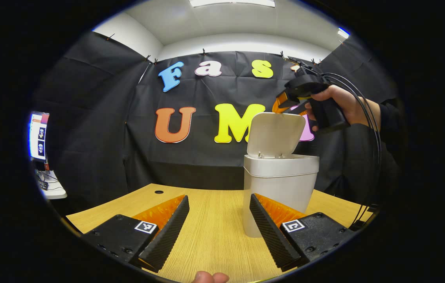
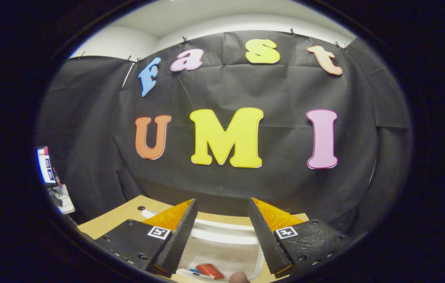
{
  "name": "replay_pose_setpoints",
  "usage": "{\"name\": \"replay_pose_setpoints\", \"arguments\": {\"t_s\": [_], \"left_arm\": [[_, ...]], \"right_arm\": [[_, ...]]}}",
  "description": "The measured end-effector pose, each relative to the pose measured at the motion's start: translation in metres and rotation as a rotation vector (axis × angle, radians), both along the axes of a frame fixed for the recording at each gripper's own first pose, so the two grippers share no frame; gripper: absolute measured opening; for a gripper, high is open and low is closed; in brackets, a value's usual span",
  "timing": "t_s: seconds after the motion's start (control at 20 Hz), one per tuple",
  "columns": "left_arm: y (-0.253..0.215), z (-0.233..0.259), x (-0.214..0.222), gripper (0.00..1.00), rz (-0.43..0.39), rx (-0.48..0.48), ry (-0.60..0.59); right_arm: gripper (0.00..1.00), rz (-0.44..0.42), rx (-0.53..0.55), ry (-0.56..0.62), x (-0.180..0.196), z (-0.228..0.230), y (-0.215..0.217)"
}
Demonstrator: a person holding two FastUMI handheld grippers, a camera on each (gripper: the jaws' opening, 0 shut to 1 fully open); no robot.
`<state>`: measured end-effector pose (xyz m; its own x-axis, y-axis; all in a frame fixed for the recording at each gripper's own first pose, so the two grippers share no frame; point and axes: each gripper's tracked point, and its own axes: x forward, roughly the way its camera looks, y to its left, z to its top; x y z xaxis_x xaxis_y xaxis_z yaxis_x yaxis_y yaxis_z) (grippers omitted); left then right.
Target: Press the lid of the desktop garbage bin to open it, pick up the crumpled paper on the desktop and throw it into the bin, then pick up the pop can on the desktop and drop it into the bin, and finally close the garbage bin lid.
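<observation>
On the desk [image 1: 210, 236], the bin [image 1: 279, 184] stands upright, lid [image 1: 275, 134] raised.

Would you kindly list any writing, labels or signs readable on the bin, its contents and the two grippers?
Bin: plain, no writing.
Red item inside the bin: any print is too small to read.
Left gripper: black-and-white marker squares on both fingers, a pattern, no words.
Right gripper: the same kind of squares, no words.

Your left gripper's finger [image 1: 273, 232] hides the bin's [image 1: 281, 184] base at five o'clock. The pop can [image 2: 208, 270] inside is cut off at six o'clock.
</observation>
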<state>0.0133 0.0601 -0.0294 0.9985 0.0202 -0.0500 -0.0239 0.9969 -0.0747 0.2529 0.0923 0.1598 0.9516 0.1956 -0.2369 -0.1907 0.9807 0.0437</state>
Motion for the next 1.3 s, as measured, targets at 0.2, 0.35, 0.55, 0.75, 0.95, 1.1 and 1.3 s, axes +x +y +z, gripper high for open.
{"name": "replay_pose_setpoints", "arguments": {"t_s": [0.2, 0.35, 0.55, 0.75, 0.95, 1.1, 1.3], "left_arm": [[-0.002, 0.003, -0.002, 0.99, -0.006, 0.004, -0.005], [-0.004, 0.003, -0.001, 0.99, -0.011, 0.006, -0.007], [-0.003, 0.006, -0.003, 1.0, -0.006, 0.006, -0.013], [-0.001, 0.006, -0.003, 0.99, 0.0, 0.005, -0.014], [-0.001, 0.004, -0.003, 0.99, 0.0, 0.004, -0.012], [-0.002, 0.002, -0.003, 1.0, 0.0, 0.007, -0.01], [-0.003, 0.0, -0.001, 0.99, -0.008, -0.004, 0.0]], "right_arm": [[0.82, 0.032, -0.02, 0.031, -0.024, -0.029, 0.003], [0.82, 0.041, -0.024, 0.053, -0.034, -0.056, 0.001], [0.84, 0.055, -0.002, 0.13, -0.045, -0.098, 0.002], [0.86, 0.063, 0.017, 0.14, -0.051, -0.112, 0.002], [0.86, 0.053, 0.008, 0.113, -0.05, -0.115, 0.002], [0.86, 0.055, 0.016, 0.105, -0.05, -0.117, 0.003], [0.87, 0.056, 0.02, 0.1, -0.051, -0.118, 0.003]]}}
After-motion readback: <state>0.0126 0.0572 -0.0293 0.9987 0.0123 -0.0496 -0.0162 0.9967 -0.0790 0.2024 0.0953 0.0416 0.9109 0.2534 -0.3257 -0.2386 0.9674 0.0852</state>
